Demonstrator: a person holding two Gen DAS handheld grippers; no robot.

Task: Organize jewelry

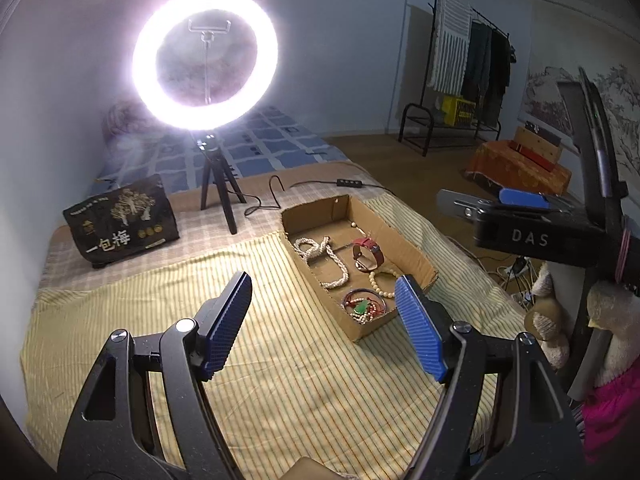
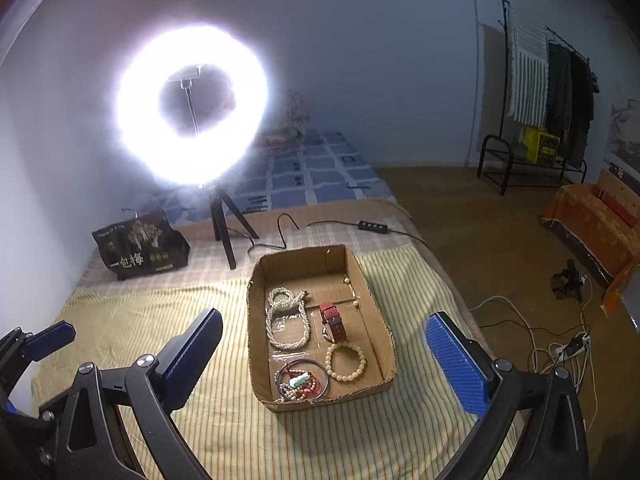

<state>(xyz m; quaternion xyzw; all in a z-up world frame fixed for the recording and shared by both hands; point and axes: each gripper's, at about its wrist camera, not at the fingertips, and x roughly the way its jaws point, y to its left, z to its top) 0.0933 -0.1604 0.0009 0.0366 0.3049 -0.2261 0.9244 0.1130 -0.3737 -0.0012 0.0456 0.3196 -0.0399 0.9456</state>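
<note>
A shallow cardboard box (image 2: 256,320) (image 1: 416,258) lies on the striped yellow cloth. In it lie a long pearl necklace (image 2: 286,320) (image 1: 320,254), a red-strapped watch (image 2: 333,320) (image 1: 368,254), a cream bead bracelet (image 2: 346,360) (image 1: 380,282), and a tangle of thin bangles with a green pendant (image 2: 300,382) (image 1: 362,306). My left gripper (image 1: 324,300) is open and empty, left of the box. My right gripper (image 2: 324,340) is open and empty, above the box's near end; it also shows in the left wrist view (image 1: 496,200).
A lit ring light on a tripod (image 2: 192,108) (image 1: 206,58) stands behind the box with its cable (image 2: 372,226). A black printed bag (image 2: 140,246) (image 1: 120,224) sits at the back left. Cables (image 2: 560,352) lie on the floor to the right.
</note>
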